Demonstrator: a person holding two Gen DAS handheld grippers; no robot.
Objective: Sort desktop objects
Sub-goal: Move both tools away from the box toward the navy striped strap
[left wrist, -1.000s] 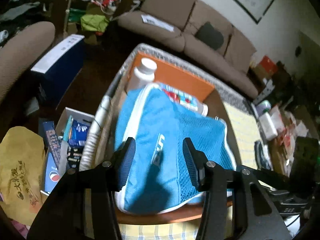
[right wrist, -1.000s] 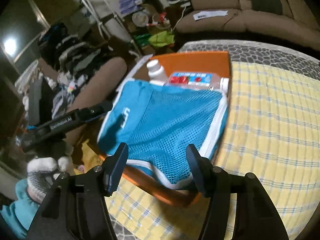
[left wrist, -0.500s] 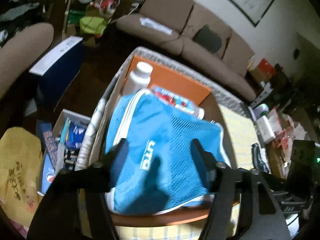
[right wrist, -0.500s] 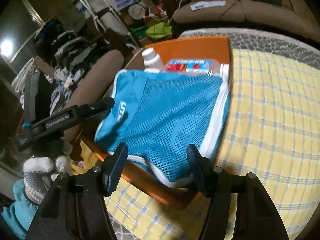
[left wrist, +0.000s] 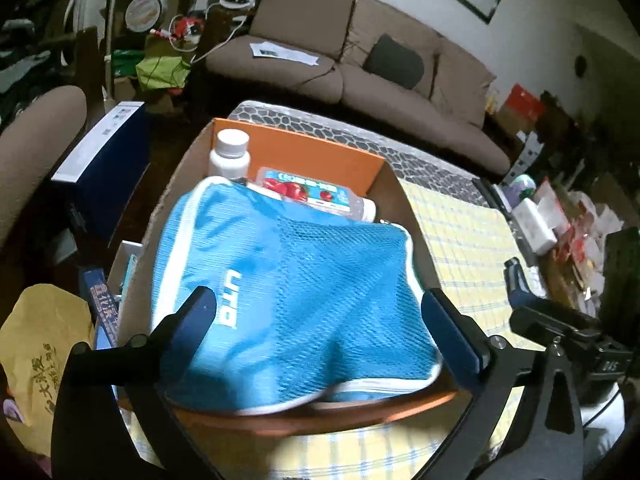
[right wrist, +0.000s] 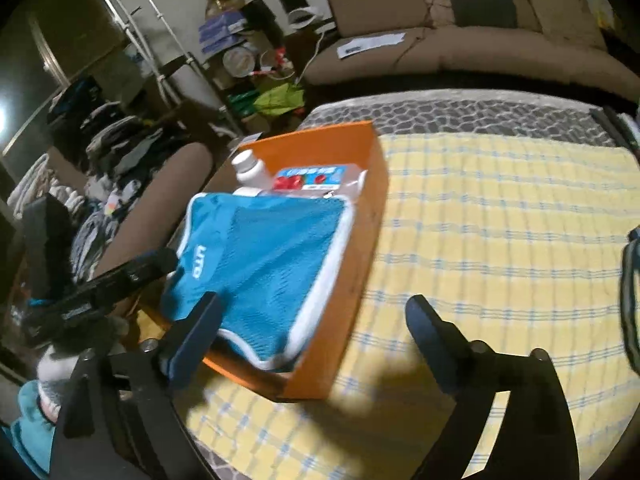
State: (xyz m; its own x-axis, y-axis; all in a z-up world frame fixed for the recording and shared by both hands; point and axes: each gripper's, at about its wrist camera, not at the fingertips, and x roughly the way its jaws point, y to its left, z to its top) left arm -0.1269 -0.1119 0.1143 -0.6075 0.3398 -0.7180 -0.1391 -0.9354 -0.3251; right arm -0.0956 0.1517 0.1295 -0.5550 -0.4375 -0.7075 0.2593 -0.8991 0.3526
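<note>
A blue mesh pouch [left wrist: 296, 296] marked UTO lies in an orange box [left wrist: 320, 156] on the yellow checked tablecloth [left wrist: 460, 240]. Behind it in the box stand a white bottle [left wrist: 229, 154] and a clear bottle with a red fruit label [left wrist: 312, 194]. My left gripper [left wrist: 320, 320] is open, hovering just above the pouch's near end, holding nothing. My right gripper [right wrist: 312, 324] is open and empty above the box's near right corner. The pouch [right wrist: 260, 264], box [right wrist: 352, 280] and both bottles also show in the right wrist view, with the left gripper [right wrist: 116, 280] at the box's left.
A brown sofa [left wrist: 360, 68] stands beyond the table. Small items clutter the table's right edge [left wrist: 552, 232]. A dark blue box [left wrist: 100, 160], a chair [left wrist: 36, 152] and a yellow bag [left wrist: 36, 356] are left of the table. The tablecloth [right wrist: 500, 240] stretches right of the box.
Both grippers have opened wider and drawn back from the pouch. The right gripper has shifted right, toward the tablecloth. The pouch stays in the box.
</note>
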